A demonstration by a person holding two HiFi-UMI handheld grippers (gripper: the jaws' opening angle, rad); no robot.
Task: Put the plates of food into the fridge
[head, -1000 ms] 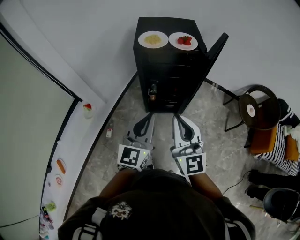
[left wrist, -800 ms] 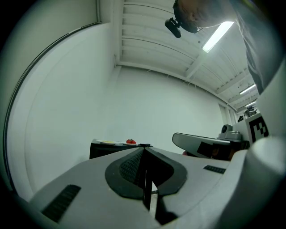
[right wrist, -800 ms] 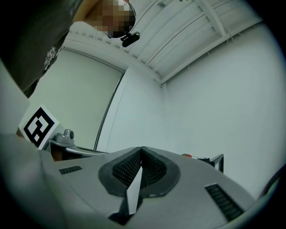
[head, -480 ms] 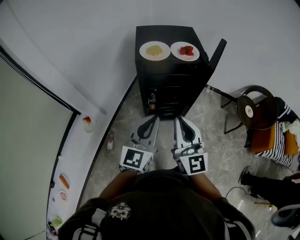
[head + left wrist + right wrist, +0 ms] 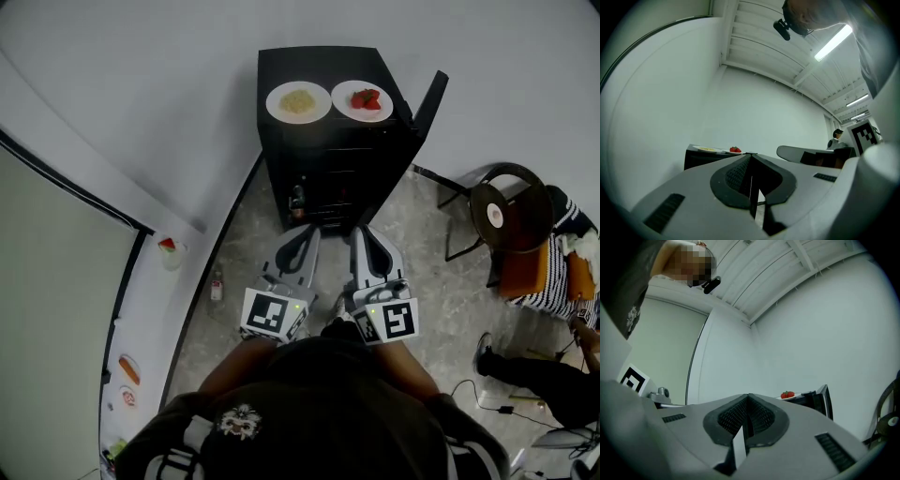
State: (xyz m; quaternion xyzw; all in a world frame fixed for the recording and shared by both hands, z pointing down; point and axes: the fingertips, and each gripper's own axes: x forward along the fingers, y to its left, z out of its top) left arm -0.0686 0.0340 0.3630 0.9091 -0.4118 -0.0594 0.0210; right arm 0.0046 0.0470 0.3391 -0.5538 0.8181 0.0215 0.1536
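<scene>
Atop black fridge [image 5: 333, 141]: two plates [image 5: 298, 101]; both tools [image 5: 302, 246] closed, empty.

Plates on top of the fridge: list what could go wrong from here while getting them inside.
The plate of yellow food and strawberry plate sit almost touching on the fridge top; lifting one could nudge the other toward an edge.
The strawberries lie loose; a tilted plate may spill them.
The left gripper and right gripper are shut and empty; unopened, they might shove a plate.

Two plates [image 5: 330, 100] sit side by side atop the fridge [image 5: 333, 159].
</scene>
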